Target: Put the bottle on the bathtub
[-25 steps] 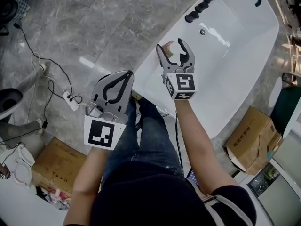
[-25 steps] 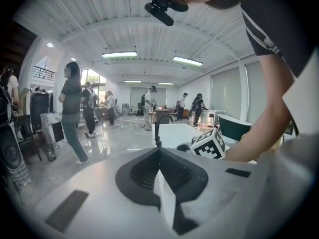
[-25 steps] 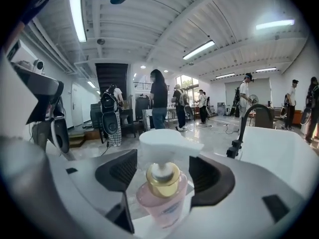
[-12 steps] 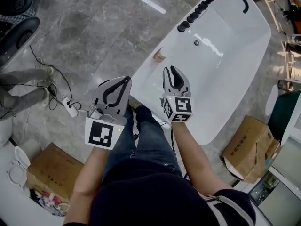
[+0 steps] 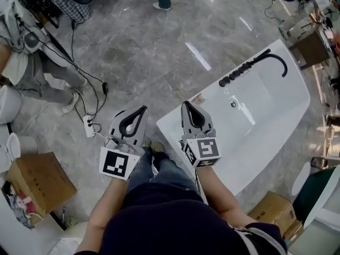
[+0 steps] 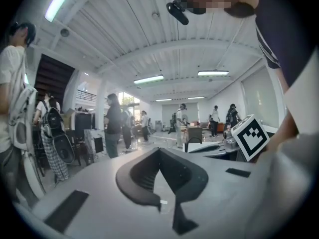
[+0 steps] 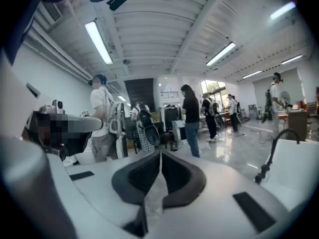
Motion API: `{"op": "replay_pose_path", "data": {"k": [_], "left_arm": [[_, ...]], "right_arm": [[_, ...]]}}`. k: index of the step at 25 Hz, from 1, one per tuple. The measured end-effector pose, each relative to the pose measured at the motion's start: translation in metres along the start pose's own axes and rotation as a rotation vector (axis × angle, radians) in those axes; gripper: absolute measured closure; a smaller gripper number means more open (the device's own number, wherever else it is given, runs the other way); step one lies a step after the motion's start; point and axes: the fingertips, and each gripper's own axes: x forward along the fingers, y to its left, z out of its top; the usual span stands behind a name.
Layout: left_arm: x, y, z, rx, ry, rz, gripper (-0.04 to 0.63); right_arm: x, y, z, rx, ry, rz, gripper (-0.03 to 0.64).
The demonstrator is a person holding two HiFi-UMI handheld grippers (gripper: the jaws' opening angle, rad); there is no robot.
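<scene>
Bottle [image 5: 198,98]: it stands on the near rim of the bathtub [image 5: 265,126], at the edge next to the grey floor [image 5: 159,47], with neither of your grippers touching it.
Right gripper [image 5: 185,105]: your jaws are clenched tip to tip with nothing between them, as the right gripper view shows.
Bottle from right gripper: in the head view it sits at about 2 o'clock of your tips, near but apart.
Left gripper [image 5: 142,109]: it is also clenched and empty, at 9 o'clock of your right gripper and over the floor.
Bottle from left gripper: at about 3 o'clock, beyond your right gripper.
Faucet [image 5: 265,57]: it is black and sits at the tub's far end, at 2 o'clock of the bottle and well apart.
</scene>
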Motion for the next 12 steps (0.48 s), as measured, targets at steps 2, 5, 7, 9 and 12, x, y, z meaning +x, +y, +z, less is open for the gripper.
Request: {"op": "replay_pose_path", "data": {"k": [2, 5, 7, 9, 12], "left_arm": [[-0.027, 0.016, 0.013, 0.0, -0.008, 0.094, 0.573], [-0.074, 0.042, 0.032, 0.008, -0.035, 0.248, 0.574], [-0.108, 0.063, 0.041, 0.016, -0.037, 0.359, 0.574], [-0.141, 0.082, 0.052, 0.022, -0.037, 0.476, 0.574], [-0.19, 0.104, 0.068, 0.036, -0.02, 0.644, 0.573]], "right_arm": [[0.006, 0.028, 0.032, -0.033, -0.039, 0.083, 0.581], [0.01, 0.078, 0.074, -0.094, -0.096, 0.205, 0.581], [0.012, 0.113, 0.097, -0.137, -0.131, 0.286, 0.581], [0.014, 0.146, 0.117, -0.168, -0.16, 0.364, 0.581], [0.011, 0.192, 0.142, -0.198, -0.195, 0.451, 0.581]]}}
